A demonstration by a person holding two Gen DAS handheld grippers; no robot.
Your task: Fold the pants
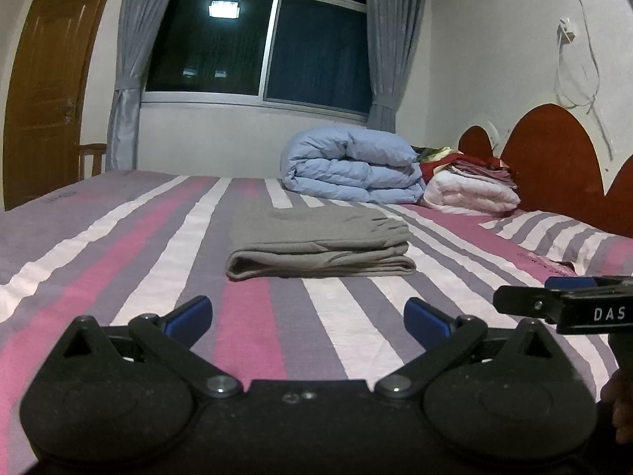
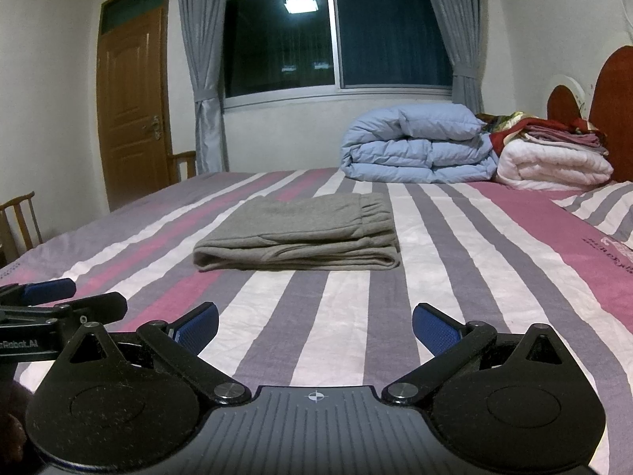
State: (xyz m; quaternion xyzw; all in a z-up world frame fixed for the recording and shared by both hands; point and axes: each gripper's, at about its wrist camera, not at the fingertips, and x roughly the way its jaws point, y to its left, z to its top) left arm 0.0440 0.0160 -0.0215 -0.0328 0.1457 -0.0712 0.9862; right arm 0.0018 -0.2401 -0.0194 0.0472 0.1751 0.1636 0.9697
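Grey pants (image 1: pixel 316 243) lie folded into a flat rectangle on the striped bed, their elastic waistband at the right end (image 2: pixel 296 233). My left gripper (image 1: pixel 308 318) is open, held back from the pants above the sheet, nothing between its blue pads. My right gripper (image 2: pixel 315 328) is open as well, also short of the pants and empty. Each gripper shows in the other's view: the right gripper's tip (image 1: pixel 554 301) at the right edge, the left gripper's tip (image 2: pixel 51 301) at the left edge.
The bed sheet (image 1: pixel 245 336) has pink, white and purple stripes. A folded blue duvet (image 2: pixel 415 144), a white quilt (image 2: pixel 554 166) and stacked clothes sit at the far right by the red headboard (image 1: pixel 554 158). Wooden chairs (image 2: pixel 19 217) and a door (image 2: pixel 130 91) stand left.
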